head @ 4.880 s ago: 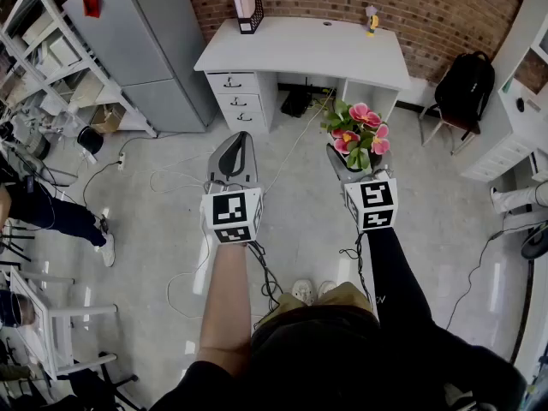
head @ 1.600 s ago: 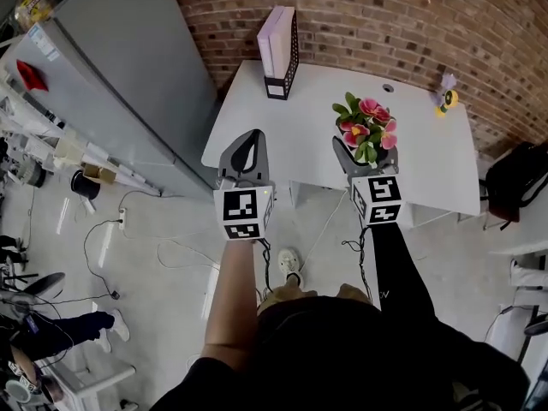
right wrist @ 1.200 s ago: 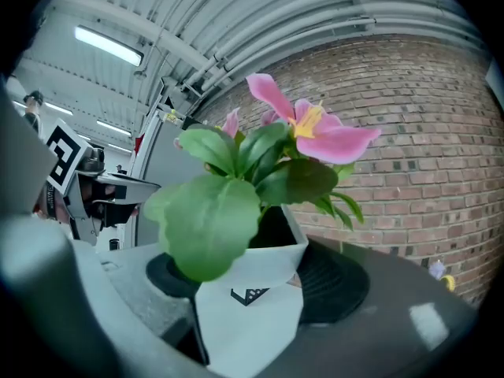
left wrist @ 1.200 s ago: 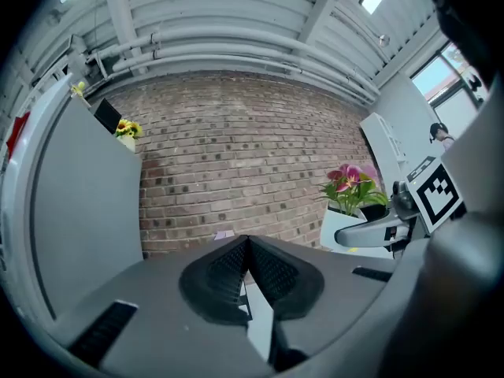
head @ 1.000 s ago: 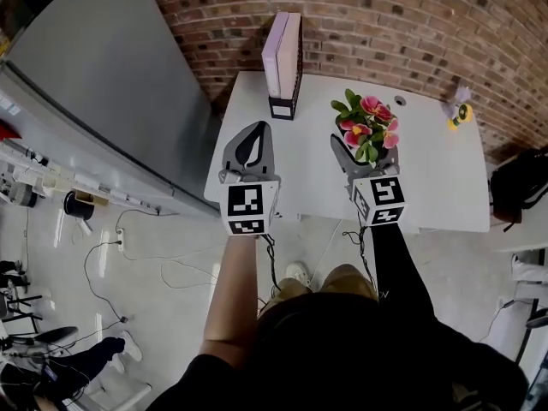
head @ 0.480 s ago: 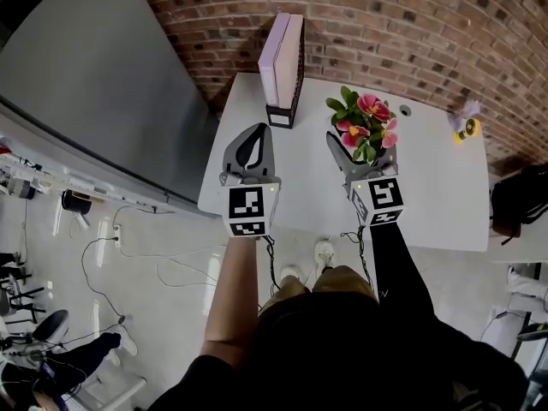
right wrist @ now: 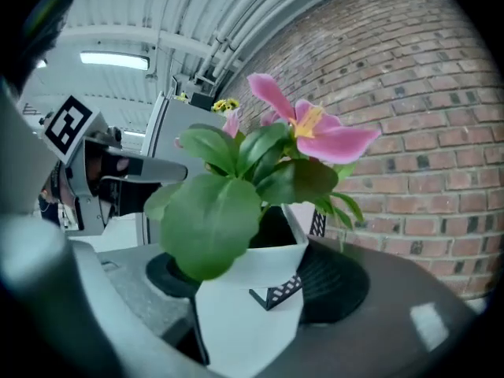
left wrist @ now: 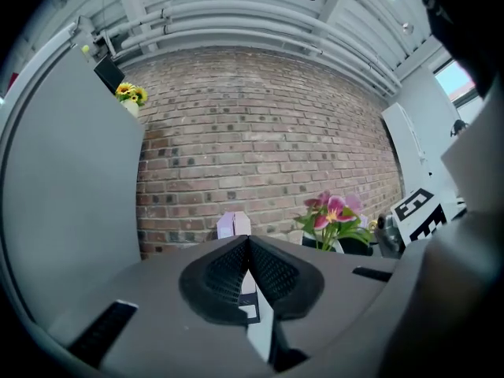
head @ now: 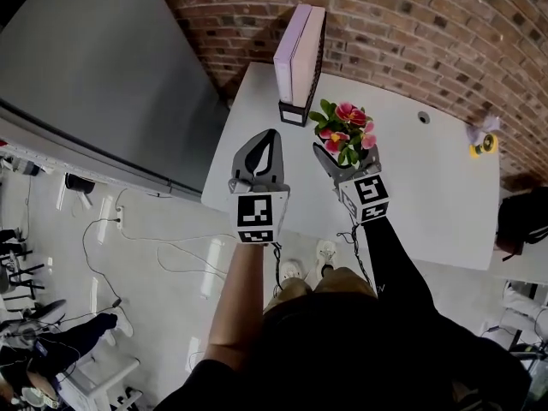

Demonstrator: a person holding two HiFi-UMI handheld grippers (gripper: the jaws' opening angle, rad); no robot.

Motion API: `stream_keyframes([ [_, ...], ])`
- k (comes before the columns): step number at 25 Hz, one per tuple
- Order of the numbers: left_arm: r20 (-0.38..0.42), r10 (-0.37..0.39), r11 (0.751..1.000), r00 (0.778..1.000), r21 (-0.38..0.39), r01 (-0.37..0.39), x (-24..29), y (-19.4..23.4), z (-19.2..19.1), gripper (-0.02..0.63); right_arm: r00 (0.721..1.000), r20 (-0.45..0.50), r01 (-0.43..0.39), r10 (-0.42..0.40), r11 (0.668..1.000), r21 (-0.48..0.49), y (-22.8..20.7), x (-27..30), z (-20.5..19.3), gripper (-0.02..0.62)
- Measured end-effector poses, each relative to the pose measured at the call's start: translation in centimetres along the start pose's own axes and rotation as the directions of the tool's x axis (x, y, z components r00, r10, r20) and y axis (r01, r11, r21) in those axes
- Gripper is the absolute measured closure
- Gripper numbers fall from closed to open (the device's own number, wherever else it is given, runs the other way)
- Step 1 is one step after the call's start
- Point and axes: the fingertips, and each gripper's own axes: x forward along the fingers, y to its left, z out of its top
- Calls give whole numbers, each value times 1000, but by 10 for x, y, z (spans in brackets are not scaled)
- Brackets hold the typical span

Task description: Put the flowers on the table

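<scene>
Right gripper (head: 345, 155): clamped on the white pot (right wrist: 250, 309) of the flowers (head: 342, 130), one jaw on each side.
Left gripper (head: 267, 140): jaws pressed together, nothing between them; middle of the head view, over the table's left corner.
Flowers: pink blooms, green leaves, upright; upper middle of the head view, above the white table (head: 432, 182), just beside the file holder (head: 300, 62).
Pot and tabletop: touching or apart, cannot tell.
Background: brick wall (head: 411, 20) along the top, small yellow toy (head: 484, 144) at far right, grey cabinet (head: 103, 67) upper left.
</scene>
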Motion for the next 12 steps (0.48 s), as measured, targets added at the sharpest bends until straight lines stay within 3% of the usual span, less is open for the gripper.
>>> stream_keyframes([
  [6, -69, 20, 998, 997, -50, -24, 0, 14, -31, 597, 991, -130, -38, 42, 999, 33, 15, 23, -63, 258],
  [12, -90, 36, 998, 995, -51, -41, 5, 22, -40, 597, 966, -243, -65, 84, 994, 87, 28, 36, -123, 258],
])
